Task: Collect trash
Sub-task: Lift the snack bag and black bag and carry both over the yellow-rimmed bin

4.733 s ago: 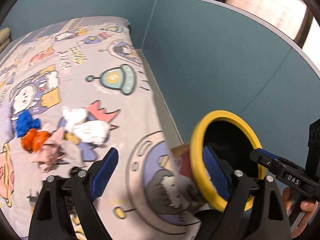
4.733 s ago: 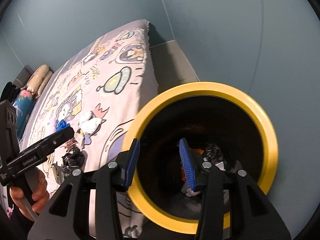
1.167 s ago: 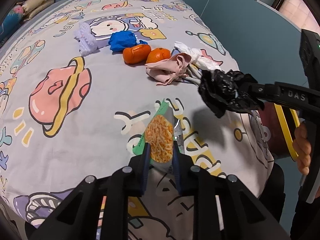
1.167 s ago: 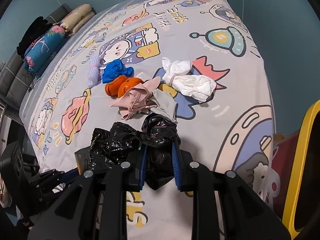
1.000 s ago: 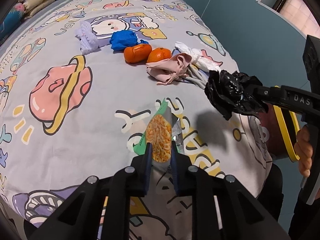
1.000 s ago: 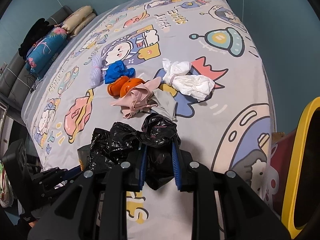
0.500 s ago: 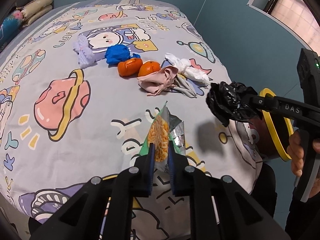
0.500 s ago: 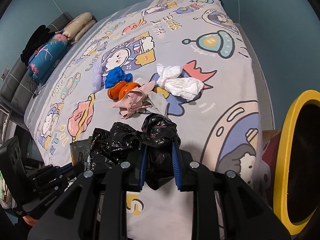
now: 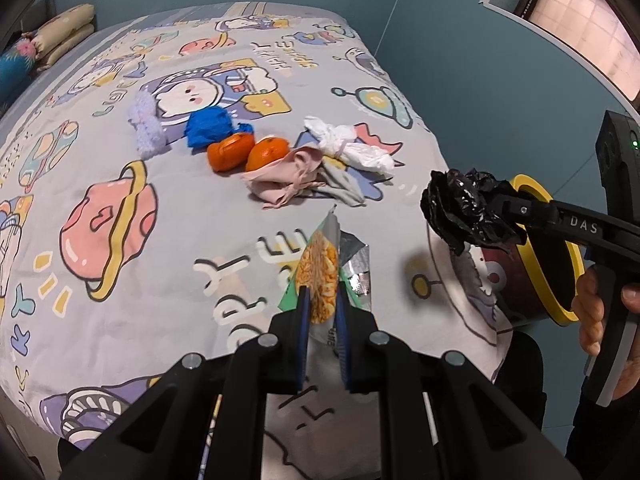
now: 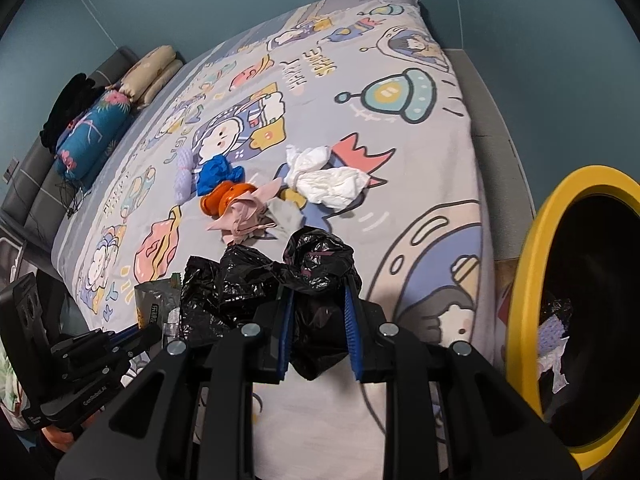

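My left gripper (image 9: 321, 300) is shut on a snack packet (image 9: 320, 268), green and silver with an orange picture, held above the bed's near edge. My right gripper (image 10: 318, 300) is shut on a crumpled black plastic bag (image 10: 280, 276), which also shows in the left wrist view (image 9: 464, 208). The yellow-rimmed trash bin (image 10: 520, 280) stands right of the bed, with trash inside; it also shows in the left wrist view (image 9: 568, 280). On the bed lie white crumpled paper (image 9: 352, 148), a blue wad (image 9: 210, 128) and a pale purple wad (image 9: 146, 128).
Two oranges (image 9: 248, 152), a pink cloth (image 9: 284, 180) and a grey cloth (image 9: 344, 184) lie mid-bed on the cartoon sheet (image 9: 120, 208). Pillows and a bolster (image 10: 92, 132) sit at the far end. Teal walls stand close on the right.
Both grippers have pulled back and risen from the bed with their loads. The right gripper has swung toward the bin, which now shows more fully.
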### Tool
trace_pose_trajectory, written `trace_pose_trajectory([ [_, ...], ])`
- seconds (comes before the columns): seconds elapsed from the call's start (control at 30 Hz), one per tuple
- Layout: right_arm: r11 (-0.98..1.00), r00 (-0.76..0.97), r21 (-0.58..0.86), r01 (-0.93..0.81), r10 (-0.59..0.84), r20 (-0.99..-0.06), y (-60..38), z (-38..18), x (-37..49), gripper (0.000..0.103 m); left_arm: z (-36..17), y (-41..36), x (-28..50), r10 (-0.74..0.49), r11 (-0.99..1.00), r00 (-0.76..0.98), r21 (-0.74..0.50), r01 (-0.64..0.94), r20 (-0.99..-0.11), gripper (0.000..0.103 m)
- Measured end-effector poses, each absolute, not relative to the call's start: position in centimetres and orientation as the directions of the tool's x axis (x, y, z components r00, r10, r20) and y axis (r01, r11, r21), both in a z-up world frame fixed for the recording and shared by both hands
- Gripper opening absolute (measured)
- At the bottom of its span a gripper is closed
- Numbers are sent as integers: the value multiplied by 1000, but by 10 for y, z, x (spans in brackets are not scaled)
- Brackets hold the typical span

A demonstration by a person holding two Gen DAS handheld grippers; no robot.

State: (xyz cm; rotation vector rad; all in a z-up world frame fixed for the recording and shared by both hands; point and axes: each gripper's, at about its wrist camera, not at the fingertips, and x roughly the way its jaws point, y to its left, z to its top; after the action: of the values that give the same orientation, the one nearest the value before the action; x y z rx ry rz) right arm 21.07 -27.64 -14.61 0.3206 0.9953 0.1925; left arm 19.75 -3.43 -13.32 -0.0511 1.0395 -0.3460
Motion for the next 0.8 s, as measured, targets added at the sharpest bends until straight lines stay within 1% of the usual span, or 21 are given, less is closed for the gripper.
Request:
trace_pose_trajectory([
  [0.43,937,575,343,61,248,-780,-335,-140,192,22,-121,-94,204,-347,917,438,-202,344,-829,12],
  [0.8,931,606,322,172,157,-779,-397,-133,171,22,-110,-154,210,-395,874,408,-201,442,-823,12],
])
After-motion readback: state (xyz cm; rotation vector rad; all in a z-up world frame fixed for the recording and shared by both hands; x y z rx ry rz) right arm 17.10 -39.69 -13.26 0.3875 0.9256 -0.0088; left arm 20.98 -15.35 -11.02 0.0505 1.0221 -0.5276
